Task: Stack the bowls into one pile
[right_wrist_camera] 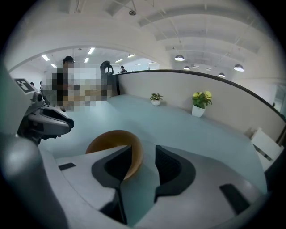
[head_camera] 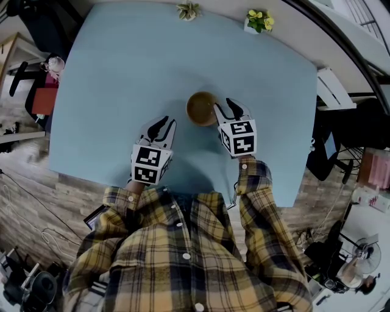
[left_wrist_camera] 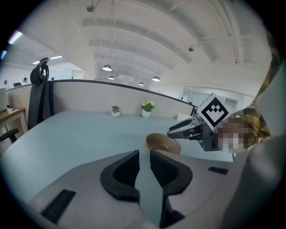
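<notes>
A brown bowl pile [head_camera: 201, 108] stands on the light blue table [head_camera: 122, 67], a little beyond the person's hands. In the left gripper view the bowl pile [left_wrist_camera: 163, 144] shows a doubled rim on its left side. My right gripper [head_camera: 228, 109] is at the pile's right side. In the right gripper view the bowl's [right_wrist_camera: 114, 143] rim lies between the jaws of the right gripper [right_wrist_camera: 144, 154], close to the left pad, with a gap to the right pad. My left gripper [head_camera: 159, 127] rests to the left of the pile, apart from it. The left gripper [left_wrist_camera: 144, 156] shows a narrow gap with nothing in it.
Two small potted plants [head_camera: 188, 10] [head_camera: 259, 21] stand at the table's far edge, against a low partition wall [left_wrist_camera: 134, 96]. An office chair [head_camera: 33, 85] stands off the table's left side. The person's plaid sleeves [head_camera: 256, 183] reach over the near edge.
</notes>
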